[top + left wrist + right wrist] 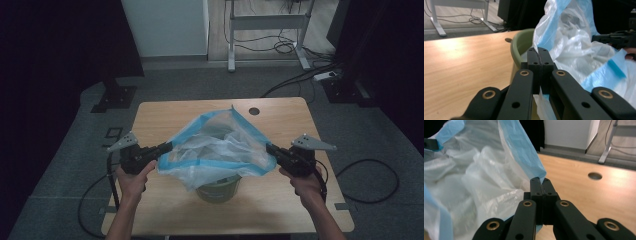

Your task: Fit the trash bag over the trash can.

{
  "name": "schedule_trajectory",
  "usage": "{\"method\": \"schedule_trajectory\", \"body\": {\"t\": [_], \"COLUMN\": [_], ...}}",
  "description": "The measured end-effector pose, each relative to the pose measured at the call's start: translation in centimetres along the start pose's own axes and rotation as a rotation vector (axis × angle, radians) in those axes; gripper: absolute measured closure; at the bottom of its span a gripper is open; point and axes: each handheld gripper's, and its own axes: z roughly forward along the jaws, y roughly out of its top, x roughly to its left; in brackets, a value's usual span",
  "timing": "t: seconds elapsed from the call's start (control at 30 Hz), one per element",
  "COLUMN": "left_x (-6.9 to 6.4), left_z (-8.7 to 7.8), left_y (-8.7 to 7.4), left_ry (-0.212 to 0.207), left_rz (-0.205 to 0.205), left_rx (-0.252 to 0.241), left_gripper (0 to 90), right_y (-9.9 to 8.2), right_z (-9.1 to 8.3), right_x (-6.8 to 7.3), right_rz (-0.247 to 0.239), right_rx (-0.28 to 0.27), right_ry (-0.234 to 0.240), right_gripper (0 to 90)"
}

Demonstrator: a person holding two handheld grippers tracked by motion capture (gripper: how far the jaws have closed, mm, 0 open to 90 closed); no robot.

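A person at the wooden table [165, 210] holds a gripper in each hand, with a clear plastic bag with a blue hem [220, 145] stretched between them. The left gripper [167, 146] has its jaws pressed together on the bag's blue edge at the left corner; in the left gripper view the film comes out from between the closed jaws. The right gripper [270, 148] is likewise clamped on the opposite corner of the hem, its jaws closed tight on the blue band.

The bag's mouth is spread wide and held in the air just above a small green bin [218, 189], which stands near the front edge of the table, between the two hands. The bag's loose body hangs down over the bin's opening and hides most of it.

Assessment: gripping and opening the bag are done. The lining itself is not: the hem is not yet over the bin's rim, which stands bare in the left gripper view. Remaining work appears to be lowering the bag in and folding the hem around the rim.
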Motion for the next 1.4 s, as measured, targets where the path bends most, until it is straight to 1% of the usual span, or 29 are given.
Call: {"method": "schedule_trajectory", "body": {"t": [0.1, 0.13, 0.17, 0.3, 0.43, 0.47, 0.5, 0.53, 0.57, 0.63, 0.67, 0.7, 0.73, 0.8, 0.83, 0.9, 0.93, 0.97, 1.0, 1.03, 1.1, 1.13, 1.17, 1.2, 1.23, 1.27, 1.33, 1.37, 1.4], "left_x": [0.1, 0.1, 0.5, 1.0, 1.2, 1.1, 0.9, 0.9, 0.6, 0.3, 0.1, 0.1, -0.1, -0.6, -0.8, -1.2, -1.2, -1.4, -1.7, -2.0, -2.2, -2.4, -2.6, -2.8, -2.8, -3.0, -3.0, -3.0, -3.0], "left_z": [-0.1, -0.1, -0.3, 0.0, 0.4, 0.4, 0.2, 0.2, -0.1, -0.3, -0.4, -0.4, -0.4, -0.4, -0.5, -0.6, -0.6, -0.6, -0.6, -0.5, -0.2, 0.0, 0.2, 0.7, 0.7, 1.4, 1.7, 2.2, 2.2], "left_y": [-1.0, -1.0, -1.3, -1.6, -1.6, -1.6, -1.3, -1.3, -0.7, -0.4, 0.1, 0.1, 0.4, 1.0, 1.2, 1.5, 1.5, 1.7, 1.9, 2.2, 2.5, 2.8, 3.0, 3.5, 3.5, 4.0, 4.2, 4.5, 4.5], "left_ry": [-0.005, -0.005, -0.009, -0.02, -0.027, -0.026, -0.018, -0.018, -0.019, -0.022, -0.029, -0.029, -0.027, -0.004, 0.008, 0.014, 0.014, 0.012, 0.012, 0.005, 0.006, 0.005, 0.005, -0.001, -0.001, -0.006, -0.004, 0.002, 0.002], "left_rz": [-0.011, -0.011, -0.028, -0.054, -0.054, -0.046, -0.024, -0.024, 0.001, 0.012, 0.028, 0.028, 0.039, 0.078, 0.09, 0.107, 0.107, 0.116, 0.13, 0.15, 0.16, 0.171, 0.18, 0.2, 0.2, 0.217, 0.229, 0.244, 0.244], "left_rx": [0.006, 0.006, 0.007, 0.031, 0.049, 0.05, 0.046, 0.046, 0.046, 0.041, 0.04, 0.04, 0.041, 0.05, 0.05, 0.04, 0.04, 0.041, 0.043, 0.053, 0.063, 0.073, 0.084, 0.104, 0.104, 0.13, 0.148, 0.169, 0.169], "left_gripper": [90.0, 90.0, 90.0, 90.0, 89.4, 87.3, 84.2, 79.3, 76.5, 76.3, 76.2, 75.5, 73.6, 66.1, 58.2, 48.4, 43.9, 38.8, 38.8, 33.5, 30.0, 30.0, 25.8, 25.2, 24.5, 22.7, 20.3, 20.3, 20.3], "right_y": [-1.6, -1.6, -2.6, -3.4, -3.4, -3.1, -2.8, -2.8, -2.1, -1.2, -0.9, -0.9, 0.3, 1.2, 1.7, 2.6, 2.6, 3.3, 3.3, 3.8, 4.1, 4.1, 4.3, 4.4, 4.4, 4.6, 4.6, 4.7, 4.7], "right_z": [0.1, 0.1, 0.0, 0.2, 0.7, 0.8, 0.7, 0.7, 0.3, -0.1, -0.2, -0.2, -0.6, -0.7, -0.7, -0.4, -0.4, 0.2, 0.2, 0.9, 1.5, 1.5, 2.0, 2.1, 2.1, 2.4, 2.6, 3.0, 3.0], "right_x": [0.0, 0.0, -0.3, -1.1, -1.4, -1.2, -1.1, -1.1, -0.7, -0.6, -0.6, -0.6, -0.3, 0.1, 0.4, 1.2, 1.2, 2.0, 2.0, 2.8, 3.4, 3.4, 3.8, 3.9, 3.9, 4.2, 4.2, 4.3, 4.3], "right_rz": [0.01, 0.01, 0.026, 0.055, 0.06, 0.041, 0.028, 0.028, 0.003, -0.015, -0.022, -0.022, -0.04, -0.062, -0.081, -0.113, -0.113, -0.138, -0.138, -0.161, -0.172, -0.172, -0.176, -0.174, -0.174, -0.175, -0.176, -0.178, -0.178], "right_rx": [0.019, 0.019, 0.031, 0.052, 0.063, 0.056, 0.043, 0.043, 0.007, -0.017, -0.026, -0.026, -0.056, -0.069, -0.069, -0.06, -0.06, -0.043, -0.043, -0.029, -0.019, -0.019, -0.017, -0.017, -0.017, -0.017, -0.012, 0.0, 0.0], "right_ry": [0.007, 0.007, 0.007, 0.02, 0.043, 0.049, 0.051, 0.051, 0.04, 0.055, 0.056, 0.056, 0.079, 0.097, 0.112, 0.134, 0.134, 0.146, 0.146, 0.154, 0.153, 0.153, 0.152, 0.151, 0.151, 0.146, 0.145, 0.129, 0.129], "right_gripper": [89.2, 89.2, 89.2, 89.2, 86.2, 75.0, 68.9, 68.9, 56.6, 49.0, 46.7, 46.7, 45.4, 43.7, 43.7, 43.6, 43.6, 43.4, 43.4, 43.8, 43.9, 43.9, 44.0, 45.3, 45.3, 50.6, 53.2, 67.3, 67.3]}}
